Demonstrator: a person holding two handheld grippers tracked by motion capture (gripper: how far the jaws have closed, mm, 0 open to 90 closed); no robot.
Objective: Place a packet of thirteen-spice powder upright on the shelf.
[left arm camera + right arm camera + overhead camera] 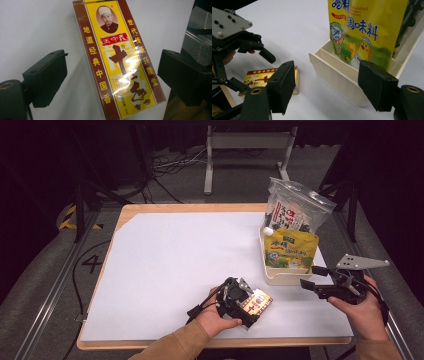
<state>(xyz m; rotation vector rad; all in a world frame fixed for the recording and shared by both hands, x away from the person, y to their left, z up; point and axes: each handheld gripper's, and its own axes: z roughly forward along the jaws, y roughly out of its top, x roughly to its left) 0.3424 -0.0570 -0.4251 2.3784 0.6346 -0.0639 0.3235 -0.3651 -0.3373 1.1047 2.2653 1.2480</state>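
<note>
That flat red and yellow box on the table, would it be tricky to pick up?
The red and yellow box looks stiff, so it probably keeps its shape. Its glossy wrap shows glare, perhaps slippery. Lying flat, it is unlikely to roll or tip.

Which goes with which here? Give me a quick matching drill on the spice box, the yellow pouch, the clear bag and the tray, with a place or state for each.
Things:
1. spice box
2. yellow pouch
3. clear bag
4. cream tray

Places or states:
A. stands at the back of the tray, behind the other packet
B. lies flat on the white mat, between the jaws of the left hand-held gripper
C. stands in the tray, in front of the other packet
D. sits on the mat's right side, holding two packets

Pairs: 1-B, 2-C, 3-A, 4-D
</note>
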